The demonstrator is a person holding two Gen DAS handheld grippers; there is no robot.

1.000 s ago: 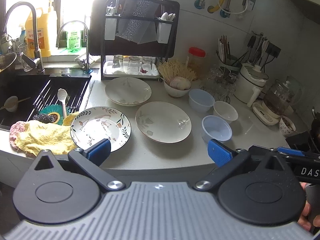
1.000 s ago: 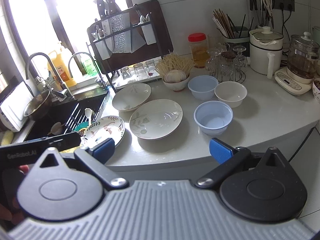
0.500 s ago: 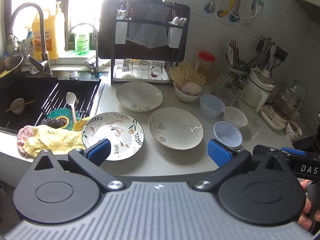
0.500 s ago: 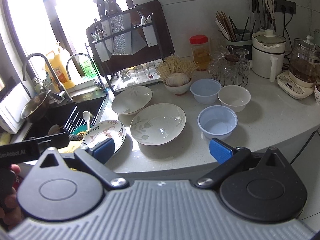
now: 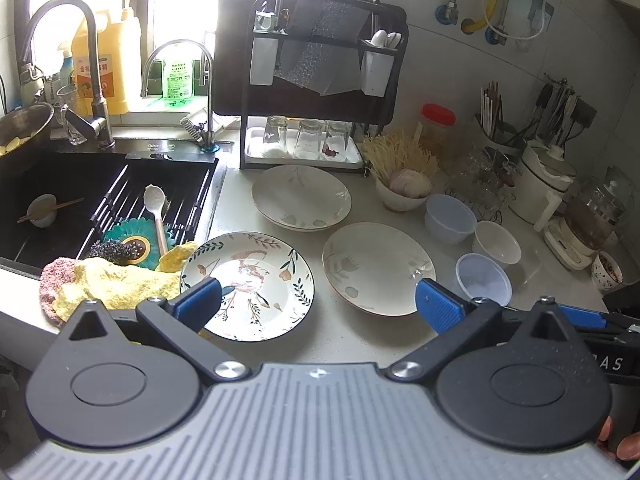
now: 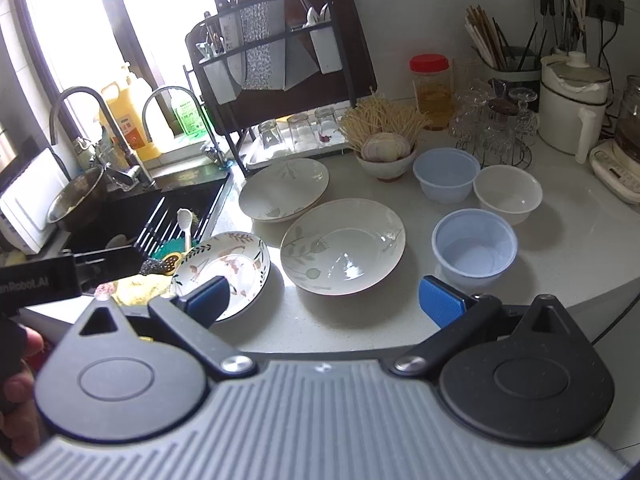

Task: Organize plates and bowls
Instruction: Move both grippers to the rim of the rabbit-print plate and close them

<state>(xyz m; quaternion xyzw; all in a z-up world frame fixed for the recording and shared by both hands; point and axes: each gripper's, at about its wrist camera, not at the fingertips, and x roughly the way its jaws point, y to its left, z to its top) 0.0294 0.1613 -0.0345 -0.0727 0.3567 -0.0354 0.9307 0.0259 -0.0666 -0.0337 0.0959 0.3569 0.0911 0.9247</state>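
On the white counter lie a flower-patterned plate [image 5: 256, 284] [image 6: 230, 268] near the sink, a cream plate [image 5: 378, 268] [image 6: 342, 246] beside it, and another cream plate [image 5: 300, 198] [image 6: 284, 188] behind. To their right stand two pale blue bowls [image 5: 484, 278] [image 6: 474, 246], [image 5: 450, 218] [image 6: 446, 174] and a white bowl [image 5: 496, 242] [image 6: 508, 194]. My left gripper [image 5: 318, 304] hangs open in front of the patterned plate, holding nothing. The right gripper [image 6: 324, 298] is open too, over the counter's front edge before the cream plate.
A black sink [image 5: 80, 196] with a spoon, scrubbers and a yellow cloth [image 5: 116, 280] lies left. A dark dish rack [image 5: 316, 92] with glasses stands at the back. A bowl of noodles [image 6: 384, 148], a jar, glassware, a cooker [image 6: 572, 100] and a kettle crowd the right.
Both grippers have moved forward and closer to the counter; the plates and bowls look larger. Their fingers stay open, and no dish has shifted.
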